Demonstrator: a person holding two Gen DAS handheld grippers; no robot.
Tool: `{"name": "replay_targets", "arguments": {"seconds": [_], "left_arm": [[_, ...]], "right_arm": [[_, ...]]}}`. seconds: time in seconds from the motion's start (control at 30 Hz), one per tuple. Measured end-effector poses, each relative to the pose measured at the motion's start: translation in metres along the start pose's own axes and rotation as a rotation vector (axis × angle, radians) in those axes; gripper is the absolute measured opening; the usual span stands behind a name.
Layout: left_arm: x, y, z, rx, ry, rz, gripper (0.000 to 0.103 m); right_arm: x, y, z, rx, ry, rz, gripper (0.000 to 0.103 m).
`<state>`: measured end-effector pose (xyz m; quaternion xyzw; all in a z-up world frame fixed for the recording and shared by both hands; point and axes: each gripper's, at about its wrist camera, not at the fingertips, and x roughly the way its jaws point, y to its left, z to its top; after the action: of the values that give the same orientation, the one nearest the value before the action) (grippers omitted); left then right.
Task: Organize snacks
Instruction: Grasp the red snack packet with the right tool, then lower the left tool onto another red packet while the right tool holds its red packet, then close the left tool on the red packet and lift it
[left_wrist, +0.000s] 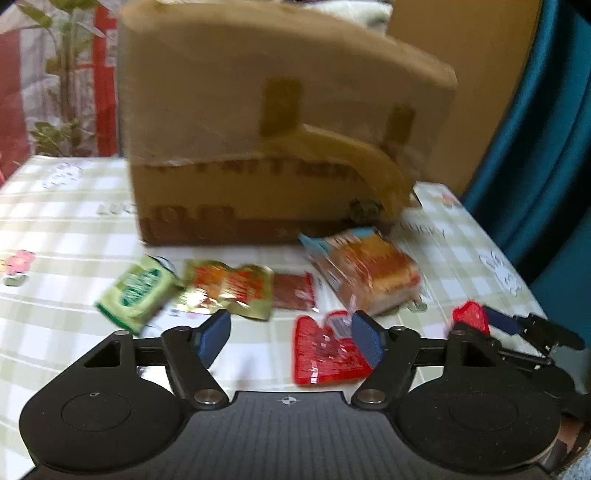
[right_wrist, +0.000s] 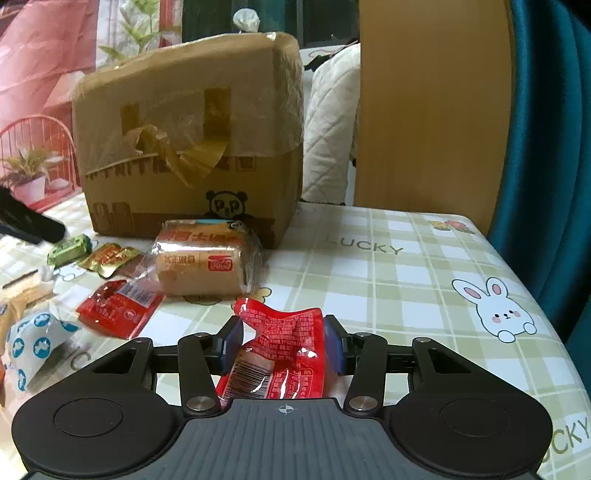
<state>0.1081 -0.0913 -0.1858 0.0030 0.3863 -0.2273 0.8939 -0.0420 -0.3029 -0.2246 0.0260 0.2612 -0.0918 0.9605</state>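
- Right now, right gripper (right_wrist: 283, 345) clamped on a red snack pouch (right_wrist: 280, 354), pads pressing its crumpled sides, pouch lifted off the checked tablecloth (right_wrist: 406, 258).
- Left gripper (left_wrist: 291, 338) spread wide and holding nothing, hovering above a second red pouch (left_wrist: 325, 350) lying flat at 1 o'clock of its fingers.
- Elsewhere on the cloth: wrapped toast loaf (right_wrist: 207, 266) just in front of the taped cardboard box (right_wrist: 192, 140); green packet (left_wrist: 138, 293) at 10 o'clock, gold-and-orange sachet (left_wrist: 227, 288) at 11 o'clock in the left view.
- Risk, as a judgement: slick film gripped only at the edges, so likely to slide out during a fast swing.
- Further risk: blurred left view suggests quick motion; could knock the flat pouch or the neighbouring sachets.
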Motion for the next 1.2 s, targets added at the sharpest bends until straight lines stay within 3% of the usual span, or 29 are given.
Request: {"name": "replay_targets", "arguments": {"seconds": [0.1,0.5,1.03,1.07,1.2], "left_arm": [[0.017,-0.009,-0.003,-0.003,0.034,-0.005,0.061],[0.057,-0.022,-0.013,0.011,0.121,0.028,0.061],[0.063,-0.033,-0.015,0.040,0.109,0.060,0.061],[0.064,-0.034,-0.015,0.044,0.107,0.060,0.053],[0.059,-0.034,-0.014,0.038,0.097,0.029,0.041]], "right_arm": [[-0.003,-0.004,0.000,0.027,-0.017,0.006,0.044],[-0.006,-0.011,-0.002,0.076,-0.036,0.043,0.044],[-0.006,-0.009,-0.002,0.086,-0.032,0.054,0.044],[-0.007,-0.009,-0.002,0.087,-0.032,0.054,0.044],[-0.006,-0.010,-0.002,0.093,-0.031,0.059,0.044]]}}
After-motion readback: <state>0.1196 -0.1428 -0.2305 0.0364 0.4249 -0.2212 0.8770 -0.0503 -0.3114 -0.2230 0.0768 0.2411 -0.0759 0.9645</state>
